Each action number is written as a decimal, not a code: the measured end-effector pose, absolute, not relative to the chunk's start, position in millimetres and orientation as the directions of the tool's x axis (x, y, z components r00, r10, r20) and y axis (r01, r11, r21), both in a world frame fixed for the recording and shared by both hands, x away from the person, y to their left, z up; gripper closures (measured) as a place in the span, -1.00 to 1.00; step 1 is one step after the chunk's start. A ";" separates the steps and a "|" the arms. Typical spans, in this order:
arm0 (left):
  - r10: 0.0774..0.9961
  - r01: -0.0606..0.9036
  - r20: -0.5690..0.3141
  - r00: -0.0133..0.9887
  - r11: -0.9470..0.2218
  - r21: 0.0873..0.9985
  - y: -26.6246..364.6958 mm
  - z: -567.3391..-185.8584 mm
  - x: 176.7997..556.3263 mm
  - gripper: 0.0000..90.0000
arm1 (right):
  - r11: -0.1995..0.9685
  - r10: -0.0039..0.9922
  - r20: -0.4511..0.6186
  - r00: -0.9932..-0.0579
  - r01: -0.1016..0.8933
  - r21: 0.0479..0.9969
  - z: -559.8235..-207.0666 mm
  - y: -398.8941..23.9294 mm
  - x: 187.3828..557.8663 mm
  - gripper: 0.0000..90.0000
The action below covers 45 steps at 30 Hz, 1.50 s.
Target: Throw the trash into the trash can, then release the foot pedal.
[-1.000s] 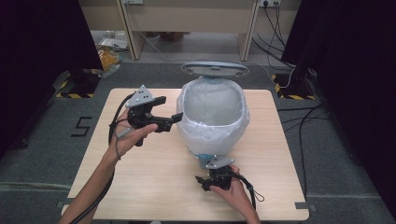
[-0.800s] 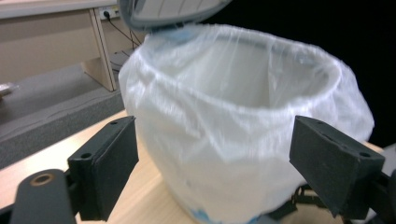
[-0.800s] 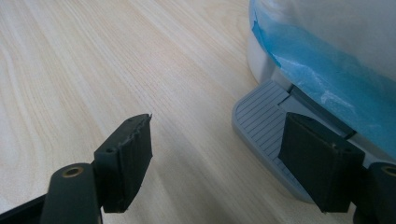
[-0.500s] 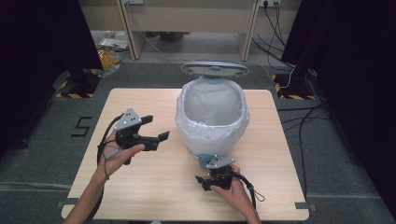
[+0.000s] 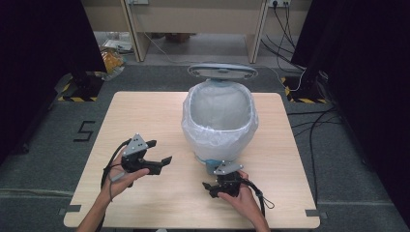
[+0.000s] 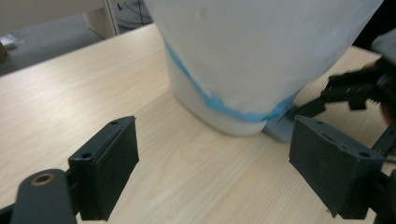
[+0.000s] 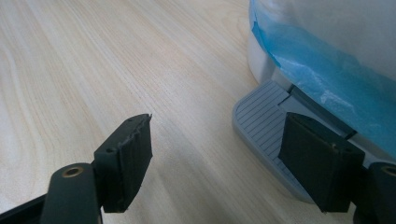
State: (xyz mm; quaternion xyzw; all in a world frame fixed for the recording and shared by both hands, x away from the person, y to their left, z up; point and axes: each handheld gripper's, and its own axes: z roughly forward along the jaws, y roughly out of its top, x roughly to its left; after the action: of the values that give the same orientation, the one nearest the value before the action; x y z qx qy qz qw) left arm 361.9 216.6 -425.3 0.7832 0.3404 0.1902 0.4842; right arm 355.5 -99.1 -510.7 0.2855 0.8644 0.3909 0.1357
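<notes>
Grey pedal (image 7: 275, 135) under bin (image 5: 220, 121) – right gripper (image 7: 217, 158) view; high view: hidden.

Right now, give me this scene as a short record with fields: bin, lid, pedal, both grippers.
bin: pedal bin with white liner, on wooden table
lid: lid raised
pedal: grey ribbed pedal at the bin's near base
left gripper: left gripper open, empty, left of the bin
right gripper: right gripper open, one jaw over the pedal
</notes>
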 end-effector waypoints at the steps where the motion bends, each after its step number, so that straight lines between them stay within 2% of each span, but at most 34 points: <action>1: 0.720 0.354 -0.029 0.693 -0.304 0.885 217.8 -429.5 361.3 -0.66 | 0.532 0.600 -0.012 -0.800 0.387 0.753 -510.6 -99.0 355.5 -0.44; 13: 0.752 0.427 -0.022 0.659 -0.350 0.834 230.8 -482.0 359.1 -0.66 | 0.528 0.599 -0.004 -0.801 0.391 0.754 -510.6 -99.9 356.0 -0.44; 21: 0.760 0.492 -0.051 0.648 -0.366 0.790 233.4 -511.4 358.4 -0.66 | 0.529 0.600 -0.009 -0.800 0.388 0.754 -510.7 -99.4 355.7 -0.44; 28: 0.764 0.522 -0.027 0.644 -0.413 0.746 234.7 -523.5 354.7 -0.66 | 0.527 0.599 -0.002 -0.801 0.392 0.755 -510.6 -100.1 356.0 -0.44; 45: 0.753 0.509 -0.020 0.657 -0.425 0.749 236.4 -524.4 354.2 -0.71 | 0.539 0.605 -0.029 -0.796 0.382 0.751 -510.9 -97.1 354.1 -0.45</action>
State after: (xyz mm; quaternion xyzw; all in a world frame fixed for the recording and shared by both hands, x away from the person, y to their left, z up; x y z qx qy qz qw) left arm 354.2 236.4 -524.4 0.8283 0.3811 0.1618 0.3775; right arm 354.1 -97.1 -510.9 0.2852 0.8653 0.3862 0.1442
